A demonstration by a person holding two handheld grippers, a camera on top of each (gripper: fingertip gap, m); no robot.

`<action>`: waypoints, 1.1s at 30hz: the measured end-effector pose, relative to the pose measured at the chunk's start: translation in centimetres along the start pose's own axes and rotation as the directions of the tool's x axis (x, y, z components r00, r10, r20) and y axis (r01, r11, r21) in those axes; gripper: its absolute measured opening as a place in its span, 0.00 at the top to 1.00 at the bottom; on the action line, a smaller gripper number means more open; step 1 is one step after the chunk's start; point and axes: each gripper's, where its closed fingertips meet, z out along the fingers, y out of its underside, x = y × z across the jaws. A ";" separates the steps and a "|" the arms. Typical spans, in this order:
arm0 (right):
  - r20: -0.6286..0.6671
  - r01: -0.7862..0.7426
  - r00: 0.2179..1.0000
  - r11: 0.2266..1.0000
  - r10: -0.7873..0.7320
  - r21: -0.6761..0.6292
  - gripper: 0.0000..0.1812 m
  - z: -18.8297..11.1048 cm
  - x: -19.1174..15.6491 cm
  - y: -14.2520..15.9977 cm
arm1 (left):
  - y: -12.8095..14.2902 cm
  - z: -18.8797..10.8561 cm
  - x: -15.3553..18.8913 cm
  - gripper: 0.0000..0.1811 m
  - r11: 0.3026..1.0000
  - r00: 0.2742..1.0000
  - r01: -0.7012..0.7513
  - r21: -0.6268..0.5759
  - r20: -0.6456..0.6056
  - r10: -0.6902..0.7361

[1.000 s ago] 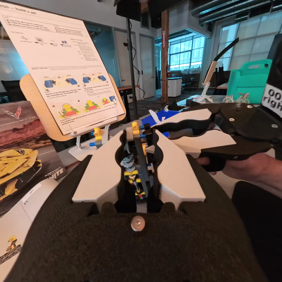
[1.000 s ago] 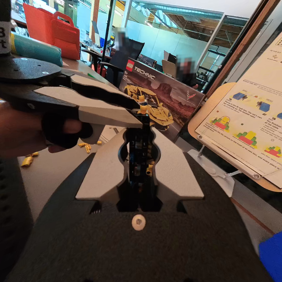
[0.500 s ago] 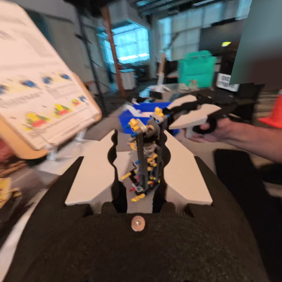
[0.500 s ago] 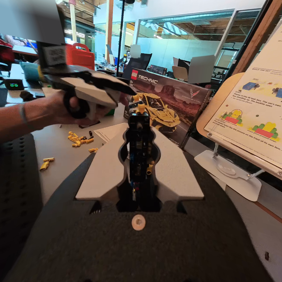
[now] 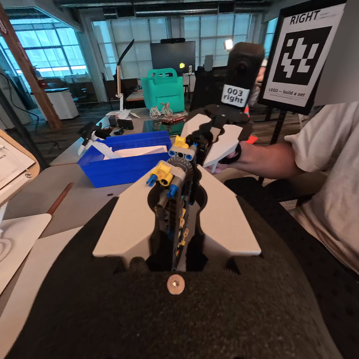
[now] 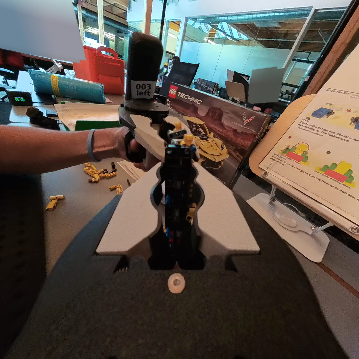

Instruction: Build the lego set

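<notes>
My left gripper [image 5: 172, 172] is shut on a grey and black Lego frame [image 5: 175, 204] with a gear, yellow connectors and blue pins. My right gripper [image 6: 177, 165] is shut on a tall black Lego assembly [image 6: 178, 186] with a yellow connector on top. The two grippers face each other above the table. The right gripper [image 5: 196, 147] shows beyond my left one, and the left gripper [image 6: 174, 139] beyond my right one. A grey beam [image 5: 179, 153] topped by a yellow piece sits between the two builds. I cannot tell which build it belongs to, or whether they are joined.
A blue bin [image 5: 124, 167] holding white paper stands behind the builds. Loose yellow and black pieces [image 6: 97, 172] lie on the table. The set's box [image 6: 223, 124] and an instruction sheet on a wooden stand [image 6: 310, 155] are to the right. A person's arms hold both grippers. Left and right tips are no more than a few centimetres apart.
The grippers were pressed close, the right fingers crossing over the left's build. Now they have drawn apart and face each other. The left view has swung from the instruction stand toward the blue bin.
</notes>
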 end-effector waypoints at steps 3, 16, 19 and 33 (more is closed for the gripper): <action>0.068 0.000 0.998 1.000 -0.001 0.003 0.86 -0.3 -0.5 0.0 | 0.0 0.0 0.6 0.82 0.999 0.999 0.046 0.002 -0.030 -0.046; 0.323 -0.197 0.930 0.980 0.173 0.042 0.87 -2.4 -2.2 -1.2 | -1.2 0.8 3.6 0.83 0.986 0.991 0.134 -0.095 0.018 -0.133; 0.360 -0.270 0.898 0.963 0.253 -0.003 0.86 -2.6 -2.2 -0.7 | -0.5 1.1 3.8 0.83 0.987 0.994 0.112 -0.113 0.002 -0.113; 0.341 -0.305 0.887 0.949 0.312 -0.075 0.87 -2.4 -1.8 0.1 | -0.5 1.1 3.3 0.82 0.988 0.990 0.136 -0.078 0.038 -0.134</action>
